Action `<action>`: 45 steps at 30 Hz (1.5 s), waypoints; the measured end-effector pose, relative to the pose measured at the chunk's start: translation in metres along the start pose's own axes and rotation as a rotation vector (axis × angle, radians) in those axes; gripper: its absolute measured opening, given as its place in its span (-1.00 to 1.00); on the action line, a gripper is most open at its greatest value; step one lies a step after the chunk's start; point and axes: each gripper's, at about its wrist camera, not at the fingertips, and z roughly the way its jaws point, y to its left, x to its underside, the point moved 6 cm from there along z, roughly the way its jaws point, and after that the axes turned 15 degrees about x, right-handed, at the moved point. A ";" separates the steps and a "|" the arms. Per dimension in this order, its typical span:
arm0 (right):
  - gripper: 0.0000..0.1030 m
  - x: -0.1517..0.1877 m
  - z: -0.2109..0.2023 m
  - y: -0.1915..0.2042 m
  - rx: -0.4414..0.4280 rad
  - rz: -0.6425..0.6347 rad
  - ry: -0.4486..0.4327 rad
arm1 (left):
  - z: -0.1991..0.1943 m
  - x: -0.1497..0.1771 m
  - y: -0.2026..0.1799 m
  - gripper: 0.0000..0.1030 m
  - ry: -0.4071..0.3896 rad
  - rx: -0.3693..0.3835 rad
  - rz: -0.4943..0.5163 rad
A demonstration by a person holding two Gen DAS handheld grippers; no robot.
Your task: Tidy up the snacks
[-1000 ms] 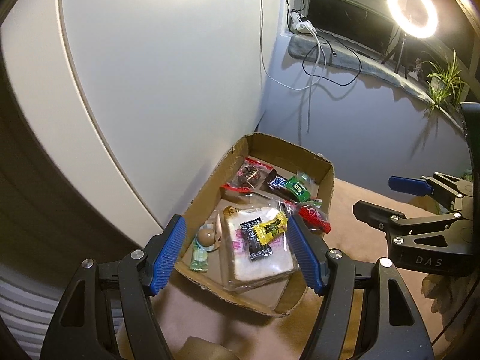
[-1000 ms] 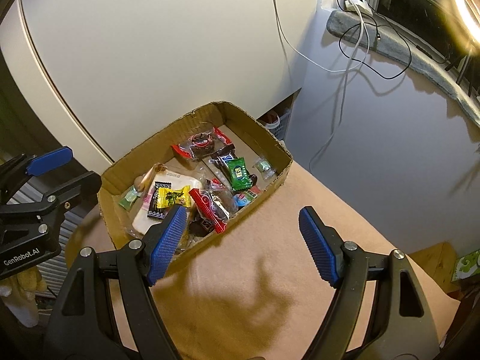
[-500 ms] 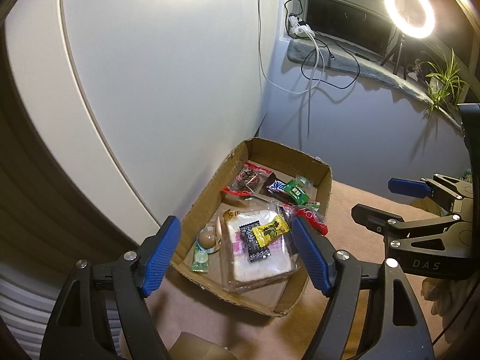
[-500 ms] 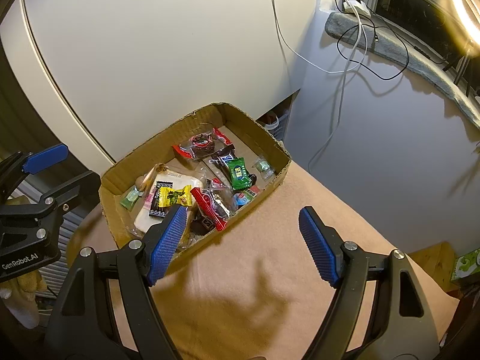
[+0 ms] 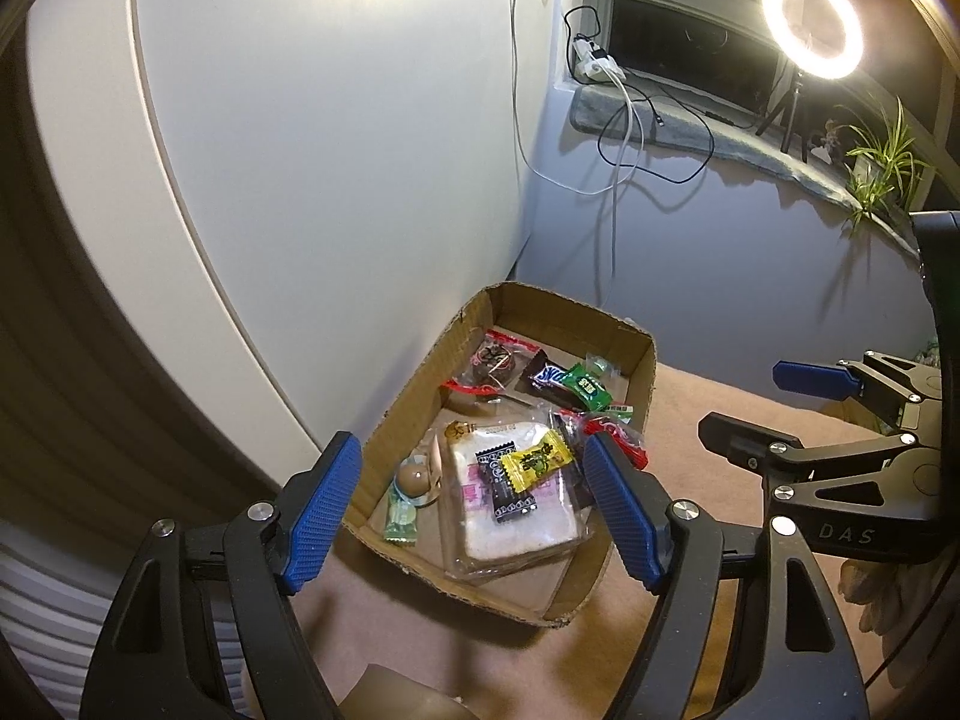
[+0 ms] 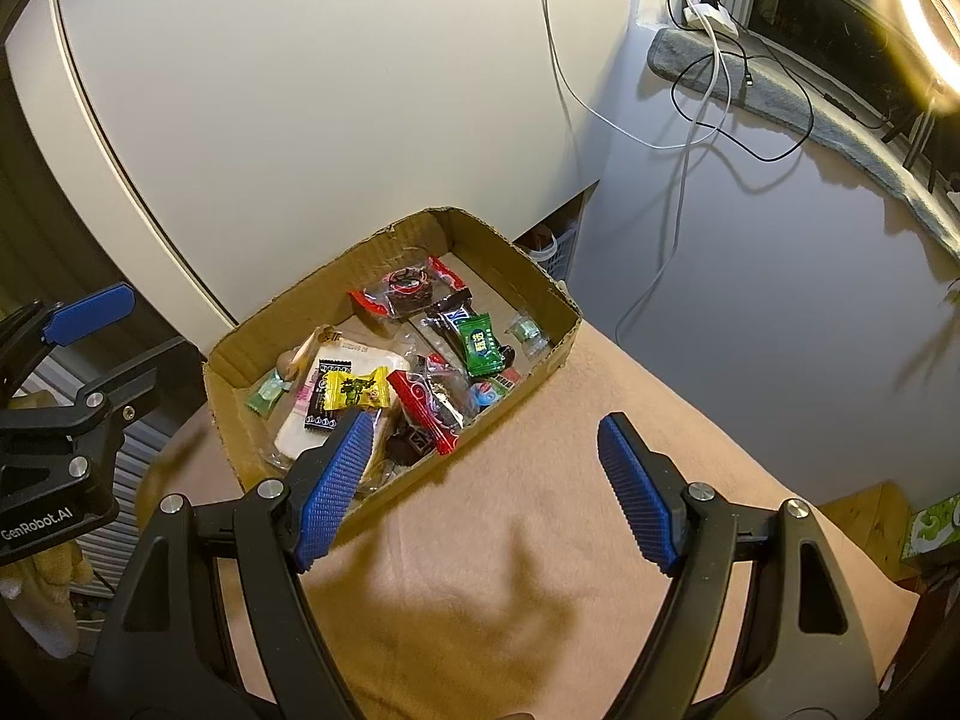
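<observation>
A shallow cardboard box sits on a tan cloth against a white panel and holds several wrapped snacks. Among them are a clear bread pack, a yellow candy, a green packet and a red wrapper. My left gripper is open and empty, held above the box's near end. My right gripper is open and empty above the cloth, just right of the box. Each gripper also shows in the other's view: the right, the left.
The tan cloth-covered table extends to the right of the box. A white panel stands behind the box. A windowsill with cables, a ring light and a plant lie beyond.
My left gripper has pulled back and up a little, so the box looks smaller and farther. The right gripper has barely moved. The snacks lie as before.
</observation>
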 end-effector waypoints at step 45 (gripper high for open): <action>0.55 0.014 -0.005 -0.001 0.016 0.010 0.020 | -0.009 0.003 -0.011 0.49 -0.020 0.001 0.028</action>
